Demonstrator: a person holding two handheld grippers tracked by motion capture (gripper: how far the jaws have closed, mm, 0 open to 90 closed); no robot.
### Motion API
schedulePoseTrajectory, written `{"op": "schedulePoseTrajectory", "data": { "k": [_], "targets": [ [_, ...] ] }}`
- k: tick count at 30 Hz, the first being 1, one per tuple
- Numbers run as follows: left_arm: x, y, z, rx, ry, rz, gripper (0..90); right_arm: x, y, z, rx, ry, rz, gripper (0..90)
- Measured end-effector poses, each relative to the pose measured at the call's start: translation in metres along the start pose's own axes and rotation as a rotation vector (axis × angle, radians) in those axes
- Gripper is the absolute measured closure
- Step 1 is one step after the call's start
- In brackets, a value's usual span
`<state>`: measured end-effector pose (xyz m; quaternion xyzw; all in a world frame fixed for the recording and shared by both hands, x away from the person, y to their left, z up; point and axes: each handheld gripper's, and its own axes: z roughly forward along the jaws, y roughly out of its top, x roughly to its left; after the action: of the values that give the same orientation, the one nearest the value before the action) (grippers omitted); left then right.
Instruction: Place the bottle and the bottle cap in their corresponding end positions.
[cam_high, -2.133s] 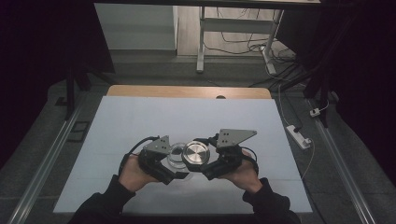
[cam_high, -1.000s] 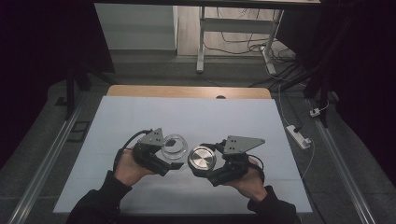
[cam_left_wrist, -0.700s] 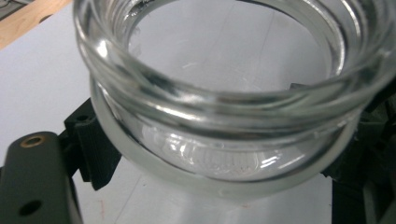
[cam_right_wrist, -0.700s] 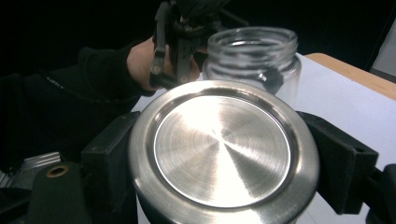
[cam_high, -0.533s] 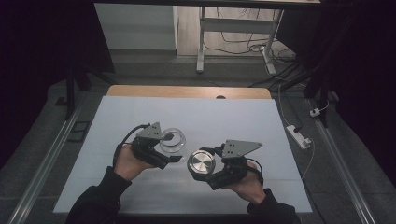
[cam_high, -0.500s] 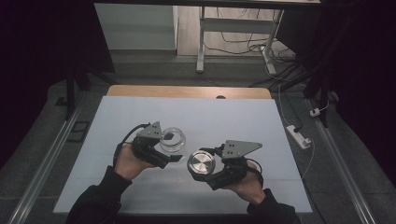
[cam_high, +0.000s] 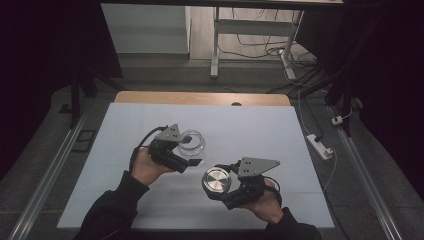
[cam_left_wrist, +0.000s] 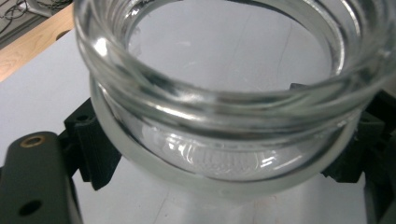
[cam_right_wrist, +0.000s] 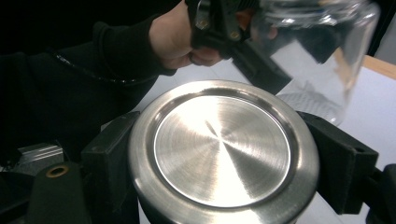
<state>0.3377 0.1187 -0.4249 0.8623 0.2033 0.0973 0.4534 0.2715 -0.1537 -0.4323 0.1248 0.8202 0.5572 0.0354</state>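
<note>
Left gripper (cam_high: 176, 150) clamped the clear glass jar (cam_high: 190, 142) around its body, mouth open, lid off, held over the white table (cam_high: 260, 125) left of centre. Right gripper (cam_high: 223, 187) pinched the round steel lid (cam_high: 216, 180) edge to edge, at 4 o'clock from the jar, near but apart, face up.

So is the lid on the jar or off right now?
Off. The right gripper clamps the metal lid, apart from the glass jar, whose mouth gapes open in the left gripper.
</note>
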Motion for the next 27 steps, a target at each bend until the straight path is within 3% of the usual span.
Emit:
{"op": "schedulePoseTrajectory", "data": {
  "k": [15, 27],
  "targets": [
    [0.014, 0.005, 0.022, -0.009, 0.018, 0.006, 15.8, -0.001, -0.022, 0.018, 0.031, -0.005, 0.012, 18.8],
    [0.027, -0.001, 0.038, -0.013, 0.046, -0.018, 15.8, -0.004, -0.038, 0.036, 0.069, -0.002, 0.005, 18.7]
  ]
}}
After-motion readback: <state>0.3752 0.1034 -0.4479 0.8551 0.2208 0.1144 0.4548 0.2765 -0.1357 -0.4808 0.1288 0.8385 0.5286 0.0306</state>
